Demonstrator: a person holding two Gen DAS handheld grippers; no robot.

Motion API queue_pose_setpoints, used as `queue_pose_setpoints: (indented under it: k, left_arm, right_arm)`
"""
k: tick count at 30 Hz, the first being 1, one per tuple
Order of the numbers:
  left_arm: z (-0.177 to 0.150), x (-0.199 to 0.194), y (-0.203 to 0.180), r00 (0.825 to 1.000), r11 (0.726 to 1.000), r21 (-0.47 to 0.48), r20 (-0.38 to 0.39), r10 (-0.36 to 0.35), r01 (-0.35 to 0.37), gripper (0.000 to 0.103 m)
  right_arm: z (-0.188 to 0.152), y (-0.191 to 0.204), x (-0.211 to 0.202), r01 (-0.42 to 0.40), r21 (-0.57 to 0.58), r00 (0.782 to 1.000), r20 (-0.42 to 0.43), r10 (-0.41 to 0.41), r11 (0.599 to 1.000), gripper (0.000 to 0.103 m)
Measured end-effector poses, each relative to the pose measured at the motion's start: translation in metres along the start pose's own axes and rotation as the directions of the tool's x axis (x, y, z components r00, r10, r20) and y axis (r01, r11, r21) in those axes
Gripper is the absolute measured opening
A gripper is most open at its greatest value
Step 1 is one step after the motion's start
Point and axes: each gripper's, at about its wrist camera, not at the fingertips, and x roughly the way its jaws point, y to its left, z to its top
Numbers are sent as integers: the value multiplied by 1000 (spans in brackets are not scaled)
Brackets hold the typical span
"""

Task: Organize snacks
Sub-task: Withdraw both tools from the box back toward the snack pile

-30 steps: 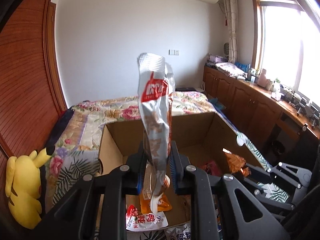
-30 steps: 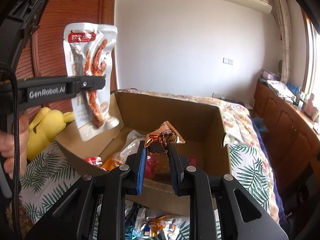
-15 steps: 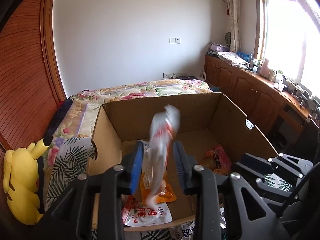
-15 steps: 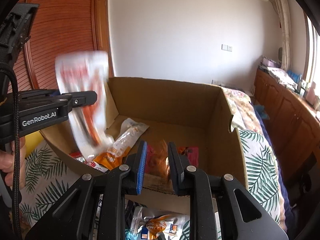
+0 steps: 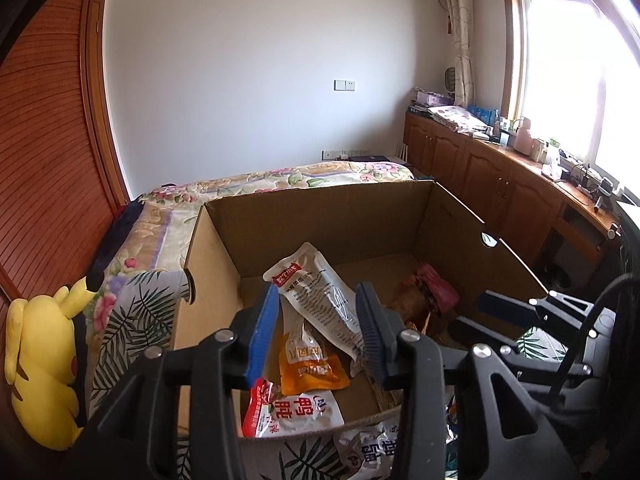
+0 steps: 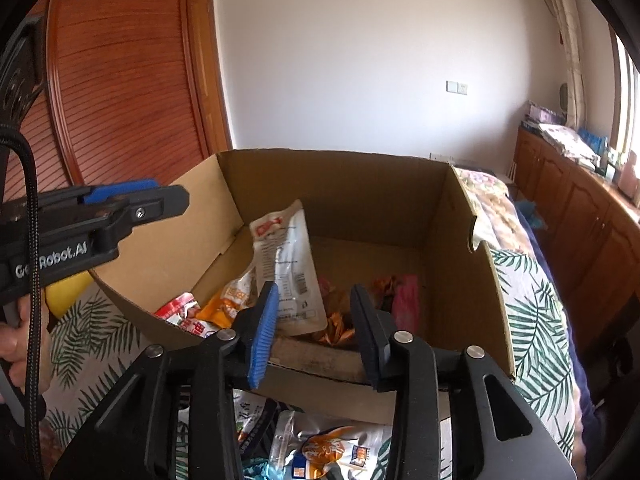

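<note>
Lying glossy, probably foil pouch (image 5: 320, 300) in corrugated box (image 5: 320, 216).

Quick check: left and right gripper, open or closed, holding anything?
Left gripper: open, jaws just opened, nothing gripped; the silver pouch lies in the cardboard box.
Right gripper: open, jaws just opened, nothing held.

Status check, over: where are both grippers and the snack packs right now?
Left gripper and right gripper open, jaws just opened, holding nothing. White pouch and gold wrapper lie in the cardboard box. More packs wait on the bedspread outside. Nothing blocking.
</note>
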Motion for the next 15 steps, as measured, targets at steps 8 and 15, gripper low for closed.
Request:
queue_pose_setpoints:
  k: [8,15]
  left_arm:
    - [-12,-15,1,999,999,-13,6,-41,41,47]
    - [-23,-37,4,997,997,0,28,-72,72,48]
  right_arm:
    - [2,-4,-7,-21,-3,1000,21,21,1000,59]
    - [15,-13,-20,-43,26,998,52,41,999,59]
